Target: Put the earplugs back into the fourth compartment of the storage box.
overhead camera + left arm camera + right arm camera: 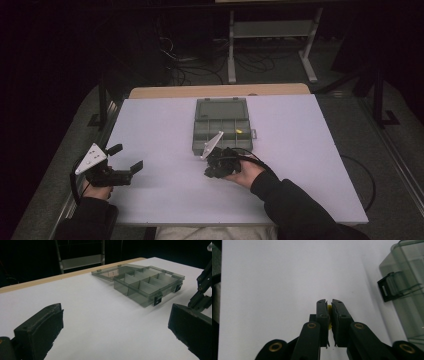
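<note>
In the right gripper view, the right gripper [329, 305] stands at lower centre with its two black jaws drawn almost together, clamped on a small yellow piece [329, 307]. Only a thin sliver of the piece shows in the narrow slot between the pads: bright yellow, smooth-looking, its full shape hidden by the jaws. The jaws are matte black blocks with small screw heads, carried on black link arms with brass-coloured rivets. Beneath them lies the white table [274, 277], flat, matte and bare. At the right edge of that view is a rounded corner of the organizer box [409, 290], smoky translucent grey plastic with a black latch clip on its wall.

In the high view the right gripper [207, 170] sits just below centre, held in a hand with a dark sleeve, a grey three-cornered plate on top, close to the near edge of the box [222, 131]. The box is rectangular, split by thin dividers into small compartments, with its lid folded back flat toward the top of the frame; a yellow bit [238, 131] lies in one compartment on its right side.

At lower left of the high view the left gripper [127, 157] is held over the table, its jaws wide apart with nothing between them; in the left gripper view its rough-faced dark pads [53, 323] frame the box [147, 285] at upper right.
</note>
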`<state>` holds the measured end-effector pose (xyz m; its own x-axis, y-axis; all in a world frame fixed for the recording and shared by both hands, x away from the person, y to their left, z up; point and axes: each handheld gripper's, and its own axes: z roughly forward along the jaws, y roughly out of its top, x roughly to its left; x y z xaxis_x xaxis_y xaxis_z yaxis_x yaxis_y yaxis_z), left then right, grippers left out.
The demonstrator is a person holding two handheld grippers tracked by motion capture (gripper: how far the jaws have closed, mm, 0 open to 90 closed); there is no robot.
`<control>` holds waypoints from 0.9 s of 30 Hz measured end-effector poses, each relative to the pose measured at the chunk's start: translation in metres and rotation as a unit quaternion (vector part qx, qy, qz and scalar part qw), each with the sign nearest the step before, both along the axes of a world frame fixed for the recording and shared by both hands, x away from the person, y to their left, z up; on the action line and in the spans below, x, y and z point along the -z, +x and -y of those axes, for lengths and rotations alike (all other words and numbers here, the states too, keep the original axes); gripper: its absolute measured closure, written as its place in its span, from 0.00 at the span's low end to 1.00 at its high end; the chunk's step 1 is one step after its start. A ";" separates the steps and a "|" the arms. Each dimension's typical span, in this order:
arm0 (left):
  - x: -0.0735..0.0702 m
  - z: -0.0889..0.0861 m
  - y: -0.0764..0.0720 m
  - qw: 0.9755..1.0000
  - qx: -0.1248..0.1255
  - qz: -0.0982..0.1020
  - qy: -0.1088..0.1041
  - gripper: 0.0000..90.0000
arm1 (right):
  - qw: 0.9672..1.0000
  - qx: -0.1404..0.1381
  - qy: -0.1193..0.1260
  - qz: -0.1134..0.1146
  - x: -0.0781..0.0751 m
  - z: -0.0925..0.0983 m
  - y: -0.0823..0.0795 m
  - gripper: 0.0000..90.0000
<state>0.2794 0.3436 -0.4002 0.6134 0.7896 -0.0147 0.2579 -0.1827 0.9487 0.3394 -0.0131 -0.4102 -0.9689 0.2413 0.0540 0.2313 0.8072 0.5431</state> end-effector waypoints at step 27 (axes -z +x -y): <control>0.000 0.000 0.000 1.000 -0.003 -0.001 0.004 0.00 | 0.993 0.070 0.082 0.038 -0.057 0.058 0.032 0.93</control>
<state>0.2796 0.3439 -0.4005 0.6089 0.7932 -0.0097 0.2612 -0.1889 0.9466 0.3718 -0.0714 -0.3535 -0.9292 0.3682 0.0318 0.2886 0.6692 0.6848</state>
